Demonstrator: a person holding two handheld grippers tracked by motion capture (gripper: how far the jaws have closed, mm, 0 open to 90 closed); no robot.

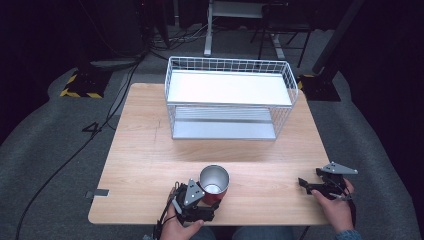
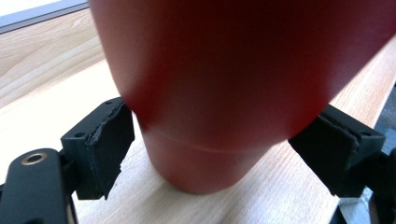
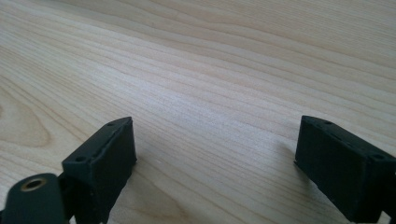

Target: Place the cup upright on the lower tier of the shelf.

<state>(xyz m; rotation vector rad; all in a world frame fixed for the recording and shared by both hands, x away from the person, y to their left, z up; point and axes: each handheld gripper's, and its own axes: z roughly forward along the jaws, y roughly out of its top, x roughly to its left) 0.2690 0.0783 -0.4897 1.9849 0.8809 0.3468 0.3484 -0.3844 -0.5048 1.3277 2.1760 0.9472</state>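
Near the front edge of the wooden table (image 1: 150, 145) stands a red cup (image 1: 214, 184), upright, its open mouth showing a silvery metal inside. Behind it, well apart, sits a white wire rack (image 1: 230, 95) with two shelves. The left gripper (image 1: 209, 200) has its jaws spread around the lower part of the cup; in the left gripper view the black pads (image 2: 109, 140) sit at either side of the cup's narrowing base, touching or very nearly so, and I cannot tell whether they press on it yet. The right gripper (image 1: 303, 184) rests at the table's right side with its jaws wide apart, holding nothing.

Likely the cup is stiff, light and empty, with a smooth, somewhat slippery wall. Its downward taper may let the pads slide, so a hold higher on the straighter wall looks safer.
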